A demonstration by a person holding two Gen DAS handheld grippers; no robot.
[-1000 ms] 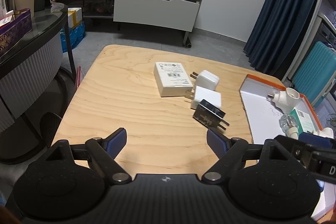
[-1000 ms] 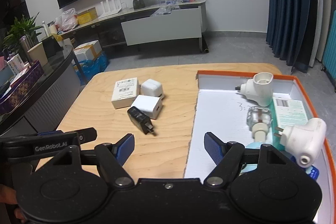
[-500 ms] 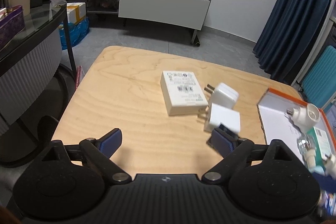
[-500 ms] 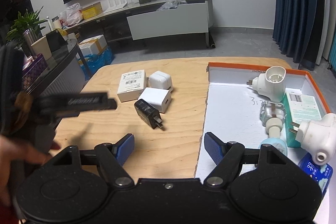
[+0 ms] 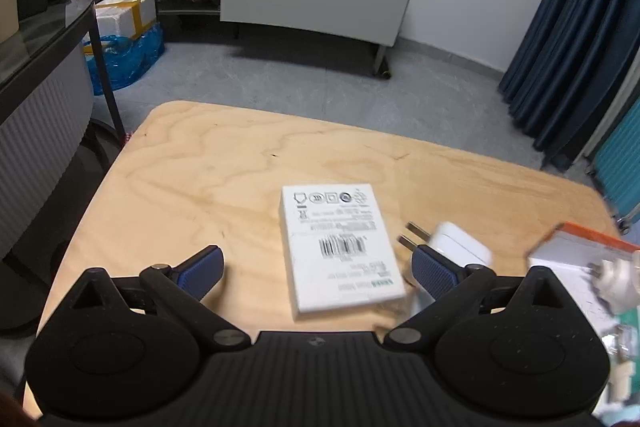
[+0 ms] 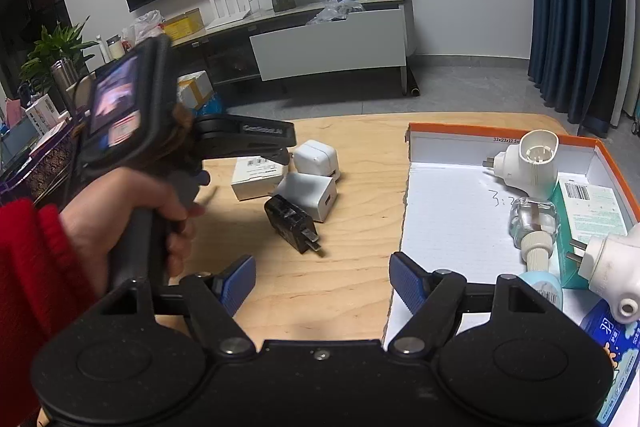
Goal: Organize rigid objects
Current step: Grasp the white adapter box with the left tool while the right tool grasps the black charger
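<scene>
White box [image 5: 340,247] lies flat on the wood surface [image 5: 208,179], between our left tongs [image 5: 316,267], whose jaws are opening wide and touch nothing. Two white chargers [image 6: 316,159] and a black one [image 6: 292,223] sit just beside it. Our right tongs [image 6: 322,283] hang open over the tray [image 6: 448,211] edge, empty.

Open counter to the left and near side; clutter in the middle and right.

The wooden counter [image 5: 200,163] lies bare on its far and left parts, giving free passage. In the middle, the white box [image 5: 340,247], two white chargers [image 6: 316,159] [image 6: 308,195] and a black charger [image 6: 292,223] sit close together with hardly a gap between them. The left gripper [image 5: 316,267], jaws opening, straddles the white box without touching it. The orange-rimmed tray [image 6: 500,131] blocks the right side; its near-left floor is bare, its right half crowded with plug-in devices [image 6: 528,163].
</scene>
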